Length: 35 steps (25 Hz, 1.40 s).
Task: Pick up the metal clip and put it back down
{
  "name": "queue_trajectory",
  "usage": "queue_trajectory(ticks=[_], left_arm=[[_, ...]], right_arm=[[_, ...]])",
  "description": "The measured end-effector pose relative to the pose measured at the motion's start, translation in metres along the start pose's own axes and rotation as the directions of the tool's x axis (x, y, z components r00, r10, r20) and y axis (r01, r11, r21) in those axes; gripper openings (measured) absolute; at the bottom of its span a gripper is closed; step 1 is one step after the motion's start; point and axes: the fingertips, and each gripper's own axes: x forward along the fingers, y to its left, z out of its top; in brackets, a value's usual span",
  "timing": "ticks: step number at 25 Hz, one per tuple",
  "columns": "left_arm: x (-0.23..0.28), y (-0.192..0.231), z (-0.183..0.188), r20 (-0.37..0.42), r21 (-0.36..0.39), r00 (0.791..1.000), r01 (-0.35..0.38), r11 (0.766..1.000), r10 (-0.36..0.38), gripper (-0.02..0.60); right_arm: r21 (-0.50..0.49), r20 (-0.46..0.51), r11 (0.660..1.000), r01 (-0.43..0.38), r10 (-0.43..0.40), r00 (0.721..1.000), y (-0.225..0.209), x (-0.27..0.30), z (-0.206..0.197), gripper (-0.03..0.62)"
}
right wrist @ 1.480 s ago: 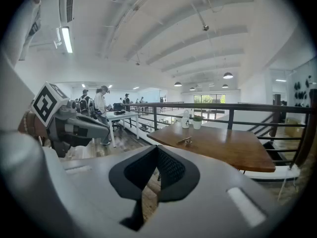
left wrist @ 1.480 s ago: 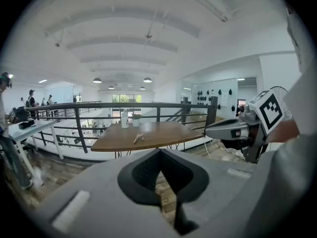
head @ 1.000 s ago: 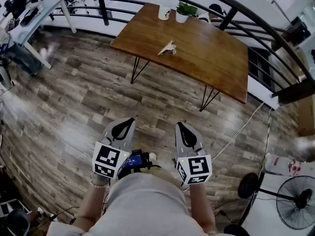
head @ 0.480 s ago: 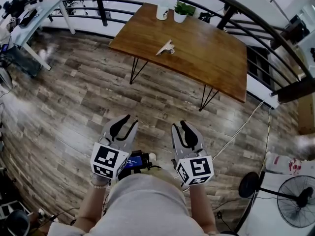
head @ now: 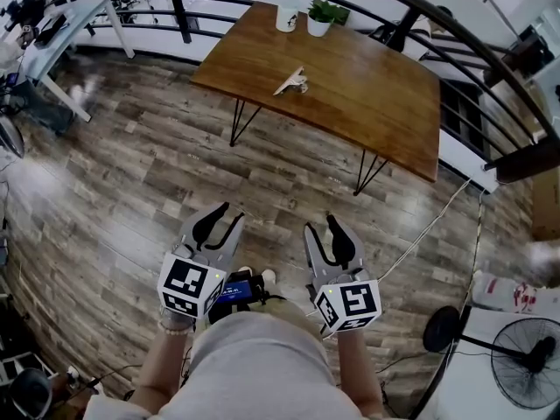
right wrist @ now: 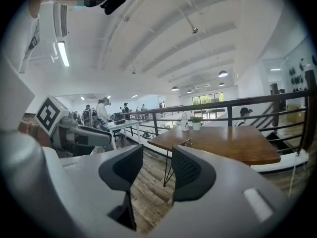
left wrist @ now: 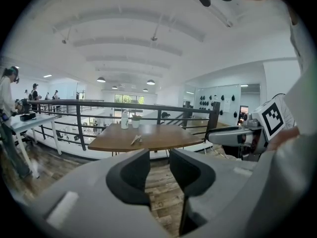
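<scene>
Table (head: 376,112) w/ metal clip (head: 293,81) on its far-left part. L gripper (head: 226,218): jaws apart, empty. R gripper (head: 320,227): jaws just opened, nothing between. Clip judged light, stiff, slippery; best gripped across its long wing.

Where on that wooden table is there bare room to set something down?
The table is mostly bare: the wide stretch from the metal clip to its right-hand edge, and the strip between clip and white bottle. The far corner by the railing is crowded, with bottle and potted plant side by side.
</scene>
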Motion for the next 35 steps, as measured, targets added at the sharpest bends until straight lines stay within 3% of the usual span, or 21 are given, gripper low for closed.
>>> queue_trajectory(ticks=[19,35], left_arm=[[0.020,-0.009,0.014,0.069,0.009,0.996,-0.056,0.998,0.056,0.115],[0.110,0.052,0.045,0.066,0.023,0.998,0.019,1.000,-0.021,0.115]], right_arm=[[-0.004,0.041,0.999,-0.045,0.045,0.998,-0.028,0.004,0.004,0.202],[0.006,0.022,1.000,0.002,-0.003,1.000,-0.069,0.093,0.026,0.193]])
